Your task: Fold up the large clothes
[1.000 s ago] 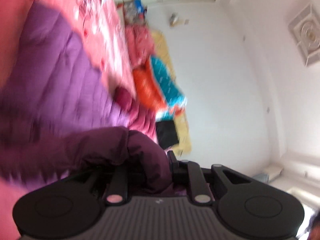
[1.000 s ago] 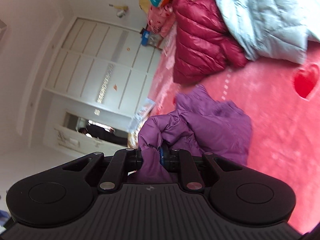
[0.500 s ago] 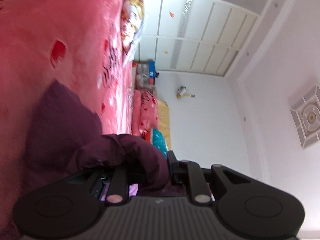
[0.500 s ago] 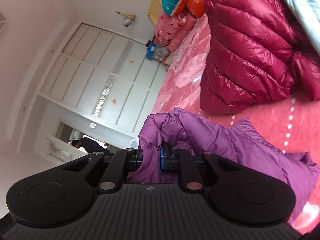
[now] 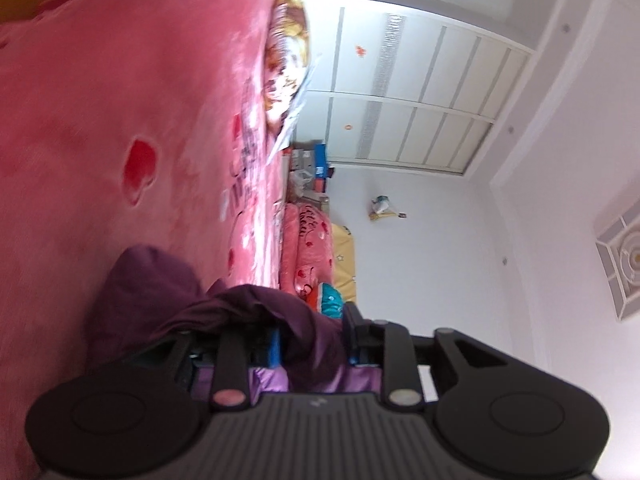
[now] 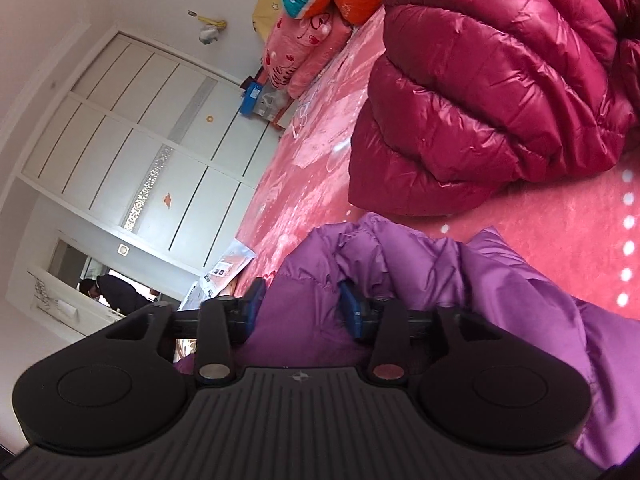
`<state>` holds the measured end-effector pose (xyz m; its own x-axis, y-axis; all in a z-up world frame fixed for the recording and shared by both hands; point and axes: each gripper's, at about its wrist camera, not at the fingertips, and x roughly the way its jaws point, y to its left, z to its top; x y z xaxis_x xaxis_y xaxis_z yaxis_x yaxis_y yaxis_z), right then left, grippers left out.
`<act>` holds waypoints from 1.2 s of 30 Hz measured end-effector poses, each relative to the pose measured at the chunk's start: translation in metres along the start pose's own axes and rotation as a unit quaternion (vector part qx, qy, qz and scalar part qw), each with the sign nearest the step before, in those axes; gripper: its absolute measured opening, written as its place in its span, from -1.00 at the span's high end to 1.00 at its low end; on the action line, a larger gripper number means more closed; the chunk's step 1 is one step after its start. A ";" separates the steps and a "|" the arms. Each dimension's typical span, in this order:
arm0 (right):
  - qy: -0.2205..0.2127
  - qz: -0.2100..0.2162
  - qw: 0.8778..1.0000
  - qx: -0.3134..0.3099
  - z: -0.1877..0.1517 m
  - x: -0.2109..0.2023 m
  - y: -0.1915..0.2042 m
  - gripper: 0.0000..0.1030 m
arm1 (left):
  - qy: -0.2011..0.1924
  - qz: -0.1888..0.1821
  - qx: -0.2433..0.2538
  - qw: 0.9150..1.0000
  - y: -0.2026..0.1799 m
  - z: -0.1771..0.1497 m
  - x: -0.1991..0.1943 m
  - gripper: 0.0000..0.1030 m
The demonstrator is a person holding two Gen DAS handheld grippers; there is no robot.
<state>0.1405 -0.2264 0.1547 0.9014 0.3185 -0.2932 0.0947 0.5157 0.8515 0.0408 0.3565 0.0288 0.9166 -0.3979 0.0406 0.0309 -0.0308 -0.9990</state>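
Both of your grippers are letting go of the purple padded jacket (image 6: pixel 460 280), which lies on the pink heart-print blanket (image 5: pixel 100 120).

Left gripper (image 5: pixel 312 344): the jaws are opening, with a dark fold of the jacket bunched between them. The gap is modest, and the blue pad (image 5: pixel 274 346) at 9 o'clock of the fold looks clear of the cloth. Whether the far pad touches it cannot be made out, since the fold hides that side.

Right gripper (image 6: pixel 300 308): the jaws are opening and stand wide. The jacket's puffed edge sits between the blue pads without being pinched, and daylight shows beside the pad at 9 o'clock.

A second, crimson down jacket (image 6: pixel 480 92) is heaped on the blanket at 1 o'clock in the right wrist view, apart from the purple one. Stacked pillows (image 6: pixel 320 12) lie at 12 o'clock by the wall.

Handling assessment: the jacket appears light, soft and lofty, with a smooth shell that is likely to slide under a shallow grip. Expect it to spring back after each fold and to sag between two holds. Take it at a hem, cuff or seamed edge, where several layers give the pads something firm to close on. Avoid the middle of a quilted panel, where the fill would squeeze out from under the pads.
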 end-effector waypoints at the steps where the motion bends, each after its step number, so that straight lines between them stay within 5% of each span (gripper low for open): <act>1: -0.004 0.003 1.000 0.000 0.001 -0.002 0.001 -0.35 | -0.001 -0.005 0.007 1.000 -0.003 0.001 -0.001 0.29; 5: -0.034 0.013 0.999 -0.010 0.006 -0.014 0.006 -0.94 | -0.006 -0.024 0.041 0.999 -0.009 0.007 0.000 -0.20; 12: -0.053 0.014 0.997 -0.054 0.006 -0.042 0.014 -1.00 | -0.059 -0.064 0.147 0.985 -0.038 0.007 -0.014 -0.62; 17: -0.010 0.013 0.989 -0.146 -0.028 -0.045 0.035 -1.00 | 0.009 -0.035 0.212 0.977 -0.051 -0.008 0.013 -0.62; 20: 0.037 0.012 0.973 -0.228 -0.058 -0.029 0.061 -1.00 | 0.055 -0.002 0.252 0.966 -0.053 -0.025 0.035 -0.62; 22: 0.072 0.006 0.950 -0.305 -0.083 -0.016 0.086 -0.99 | 0.081 0.008 0.277 0.957 -0.055 -0.037 0.046 -0.62; 25: 0.136 -0.016 0.898 -0.418 -0.124 0.011 0.119 -0.96 | 0.099 0.042 0.332 0.937 -0.057 -0.050 0.061 -0.62; 28: 0.190 -0.062 0.858 -0.473 -0.151 0.042 0.131 -0.95 | 0.106 0.083 0.356 0.925 -0.049 -0.052 0.071 -0.60; 31: 0.195 -0.086 0.862 -0.460 -0.144 0.072 0.127 -0.93 | 0.102 0.128 0.378 0.911 -0.043 -0.050 0.078 -0.45; 36: 0.159 -0.133 0.872 -0.443 -0.108 0.113 0.114 -0.93 | 0.078 0.178 0.372 0.908 -0.032 -0.040 0.081 0.01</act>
<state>0.2071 -0.0453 0.1717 0.7207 0.2267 -0.6551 -0.2090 0.9721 0.1065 0.0980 0.2886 0.0646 0.8555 -0.3884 -0.3425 0.0583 0.7294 -0.6816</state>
